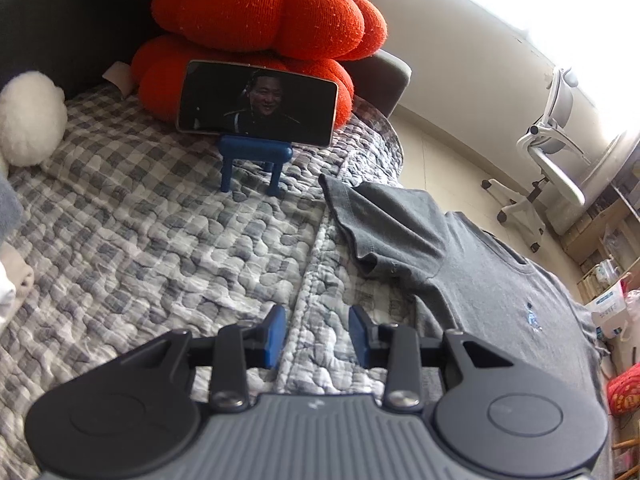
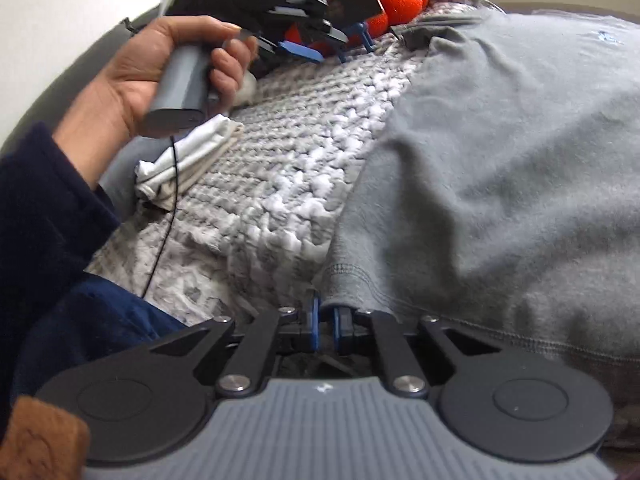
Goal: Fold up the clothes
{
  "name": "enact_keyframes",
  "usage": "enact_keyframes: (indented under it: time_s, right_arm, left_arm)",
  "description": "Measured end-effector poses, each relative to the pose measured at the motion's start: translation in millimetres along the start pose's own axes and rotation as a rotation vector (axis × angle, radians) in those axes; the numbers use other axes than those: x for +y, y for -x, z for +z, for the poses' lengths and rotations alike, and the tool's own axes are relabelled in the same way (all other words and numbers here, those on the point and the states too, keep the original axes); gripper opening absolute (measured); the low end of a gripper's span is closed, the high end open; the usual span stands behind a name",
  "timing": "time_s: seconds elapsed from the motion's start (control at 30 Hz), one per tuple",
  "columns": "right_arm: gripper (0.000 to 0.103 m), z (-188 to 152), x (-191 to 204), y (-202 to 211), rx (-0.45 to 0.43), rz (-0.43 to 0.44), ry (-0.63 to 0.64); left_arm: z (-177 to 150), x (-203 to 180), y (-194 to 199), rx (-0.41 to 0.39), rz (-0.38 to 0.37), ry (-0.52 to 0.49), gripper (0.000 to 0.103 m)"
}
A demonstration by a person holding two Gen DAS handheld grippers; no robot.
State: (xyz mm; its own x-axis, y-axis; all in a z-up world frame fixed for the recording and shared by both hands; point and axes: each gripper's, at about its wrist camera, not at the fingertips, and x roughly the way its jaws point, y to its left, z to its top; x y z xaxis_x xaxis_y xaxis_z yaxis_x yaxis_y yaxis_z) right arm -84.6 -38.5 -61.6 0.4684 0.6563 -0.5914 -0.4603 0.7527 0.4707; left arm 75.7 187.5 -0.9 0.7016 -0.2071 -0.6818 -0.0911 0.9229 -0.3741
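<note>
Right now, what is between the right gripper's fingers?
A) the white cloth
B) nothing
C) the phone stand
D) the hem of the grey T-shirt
D: in the right wrist view the right gripper is nearly closed on the stitched hem of the grey T-shirt.

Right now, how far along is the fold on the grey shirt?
Barely started. Done: the grey T-shirt lies spread on the checked quilt, sleeve out, no fold visible. In hand: the right claw pinches its hem corner; the left claw is open over the quilt, empty. Left: every fold.
</note>
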Motion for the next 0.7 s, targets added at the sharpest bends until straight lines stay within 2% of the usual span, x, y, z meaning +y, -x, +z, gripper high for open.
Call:
enact_keyframes:
  time_s: [0.17, 0.27, 0.37, 0.5, 0.7]
  right_arm:
    - [0.010, 5, 3, 8, -0.044, 0.015, 0.017]
    - [0.010, 5, 2, 12, -0.058, 0.019, 0.010]
    - [0.010, 8, 3, 18, -0.078, 0.026, 0.017]
    - [0.010, 13, 3, 21, -0.085, 0.032, 0.018]
    - [0.010, 16, 2, 25, -0.081, 0.047, 0.017]
  left_arm:
    - [-1, 1, -20, 0.054, -0.181, 0.102, 0.033]
    - [-1, -9, -36, 0.071, -0.229, 0.090, 0.033]
    - [2, -14, -56, 0.091, -0.254, 0.097, 0.033]
    - [10, -11, -77, 0.075, -0.271, 0.168, 0.038]
    - [15, -15, -104, 0.051, -0.261, 0.242, 0.037]
